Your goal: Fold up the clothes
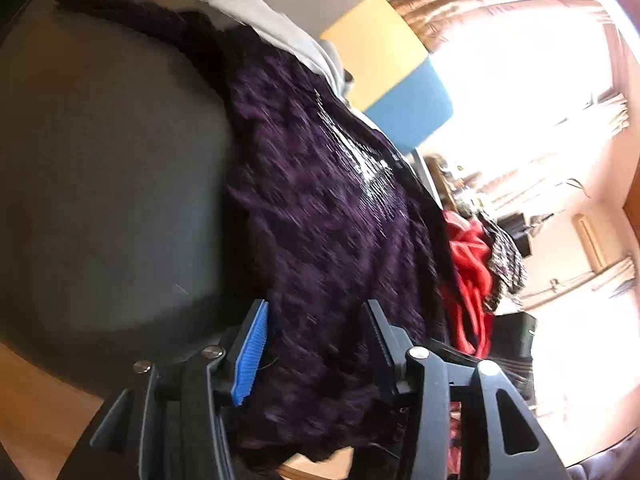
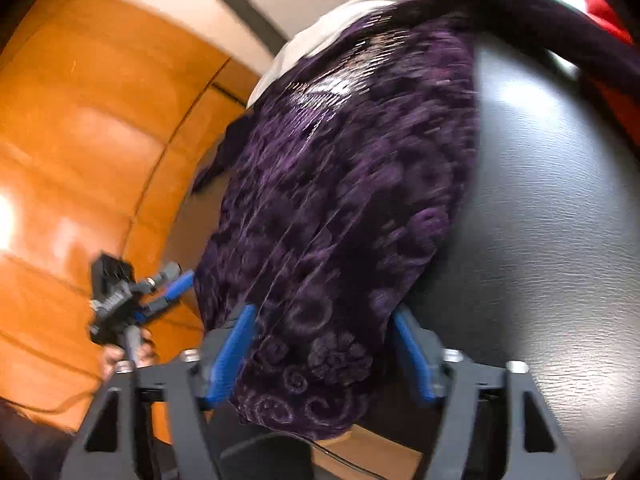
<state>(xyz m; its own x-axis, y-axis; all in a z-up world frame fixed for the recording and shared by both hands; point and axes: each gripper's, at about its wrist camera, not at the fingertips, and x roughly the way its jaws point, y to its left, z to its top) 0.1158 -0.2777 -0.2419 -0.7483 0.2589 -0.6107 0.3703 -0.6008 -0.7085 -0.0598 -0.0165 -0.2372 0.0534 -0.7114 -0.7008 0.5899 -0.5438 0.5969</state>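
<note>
The purple dress [image 2: 344, 200] lay over the dark table [image 2: 552, 220] edge, its hem between the wide-open fingers of both the left hand-held gripper [image 1: 316, 344] and right hand-held gripper [image 2: 320, 352], beside bare tabletop.

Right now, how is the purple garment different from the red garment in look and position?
The purple garment is dark with a swirl pattern and some shiny patches; the red garment looks plain and bright. The purple one lies spread over the dark table, between the fingers of both claws; the red one sits crumpled behind it, away from them. Both lie unfolded.
</note>
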